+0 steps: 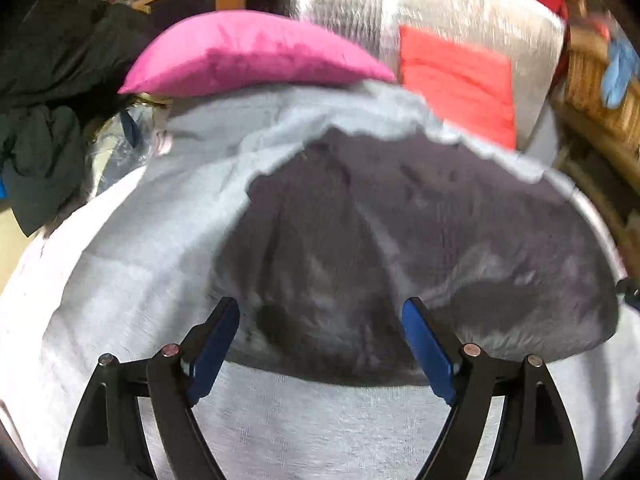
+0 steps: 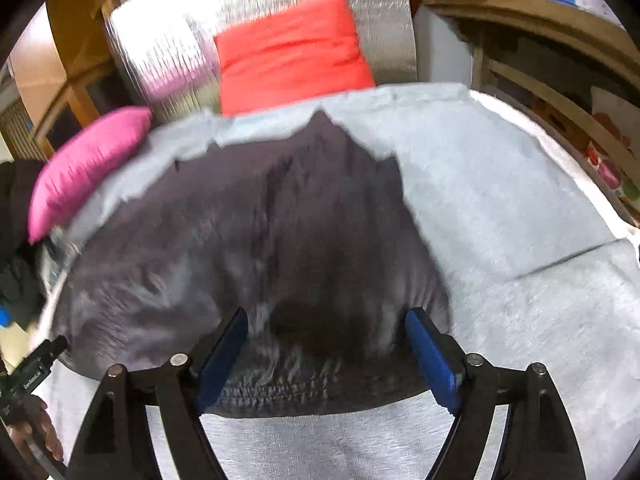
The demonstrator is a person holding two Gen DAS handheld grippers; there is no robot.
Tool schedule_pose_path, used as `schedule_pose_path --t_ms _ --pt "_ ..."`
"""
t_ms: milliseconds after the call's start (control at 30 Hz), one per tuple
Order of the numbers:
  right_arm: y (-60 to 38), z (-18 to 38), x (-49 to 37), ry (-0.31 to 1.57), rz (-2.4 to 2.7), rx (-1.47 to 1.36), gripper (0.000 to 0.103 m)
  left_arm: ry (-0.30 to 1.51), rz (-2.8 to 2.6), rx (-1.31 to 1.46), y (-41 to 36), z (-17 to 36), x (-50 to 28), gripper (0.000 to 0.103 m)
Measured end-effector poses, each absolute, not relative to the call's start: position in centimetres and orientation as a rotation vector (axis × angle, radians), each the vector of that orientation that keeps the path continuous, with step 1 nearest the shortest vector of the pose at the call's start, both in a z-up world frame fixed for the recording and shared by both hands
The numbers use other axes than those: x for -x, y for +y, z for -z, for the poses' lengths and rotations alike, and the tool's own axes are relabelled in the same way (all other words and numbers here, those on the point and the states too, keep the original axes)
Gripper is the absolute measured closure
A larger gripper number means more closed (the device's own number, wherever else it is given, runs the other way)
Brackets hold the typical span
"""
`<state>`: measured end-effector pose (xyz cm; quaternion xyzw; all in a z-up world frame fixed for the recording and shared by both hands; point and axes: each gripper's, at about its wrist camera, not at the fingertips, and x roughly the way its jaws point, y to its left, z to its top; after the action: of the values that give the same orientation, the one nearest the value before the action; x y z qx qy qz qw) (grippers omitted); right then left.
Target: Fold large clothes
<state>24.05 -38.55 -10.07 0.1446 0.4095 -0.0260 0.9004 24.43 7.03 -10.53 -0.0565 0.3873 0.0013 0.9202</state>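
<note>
Left gripper [image 1: 320, 308]: jaws spread, nothing clamped | Right gripper [image 2: 326, 318]: jaws spread, nothing clamped | Dark grey garment [image 1: 400, 220]: lay flat at frame centre on pale grey blanket [image 1: 140, 280] | Pink cushion [image 1: 248, 56]: upper left | Red cushion [image 2: 292, 52]: upper centre

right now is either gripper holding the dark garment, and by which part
Nothing is held: left gripper and right gripper both stand open above the dark garment.

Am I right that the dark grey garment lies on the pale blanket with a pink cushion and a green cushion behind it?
Not quite: the second cushion is red, not green, as the right wrist view shows. The dark grey garment does lie on the pale blanket, with the pink cushion behind.
</note>
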Motion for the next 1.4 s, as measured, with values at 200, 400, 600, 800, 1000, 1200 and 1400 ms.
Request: schedule_pose_path --t_ms 200,400,600,800,1000,1200,1400 --pt "-44.6 9.2 -25.2 0.832 -0.027 -0.468 0.019 0.82 0.059 0.374 15.4 9.5 -28.5 0.015" --pt "-48.8 11.3 -29.0 0.887 -0.09 -0.641 0.019 0.918 0.022 0.433 17.4 11.6 -32.4 0.015" --pt "-45.6 8.8 -27.3 0.761 -0.02 -0.475 0.019 0.754 -0.121 0.163 12.8 9.0 -28.8 0.015" --pt "-35.6 6.3 -24.6 0.709 -0.127 -0.211 0.019 0.746 -0.081 0.116 9.1 7.8 -27.6 0.015" --pt "-29.8 7.3 -25.4 0.745 -0.141 -0.115 0.019 0.734 -0.057 0.063 7.1 7.4 -26.6 0.015" --pt "-26.4 9.2 -25.9 0.767 -0.134 -0.028 0.019 0.741 -0.06 0.053 6.5 7.9 -26.7 0.015" --pt "-26.0 12.3 -27.4 0.867 -0.078 0.024 0.018 0.766 -0.062 0.056 6.5 8.7 -27.1 0.015"
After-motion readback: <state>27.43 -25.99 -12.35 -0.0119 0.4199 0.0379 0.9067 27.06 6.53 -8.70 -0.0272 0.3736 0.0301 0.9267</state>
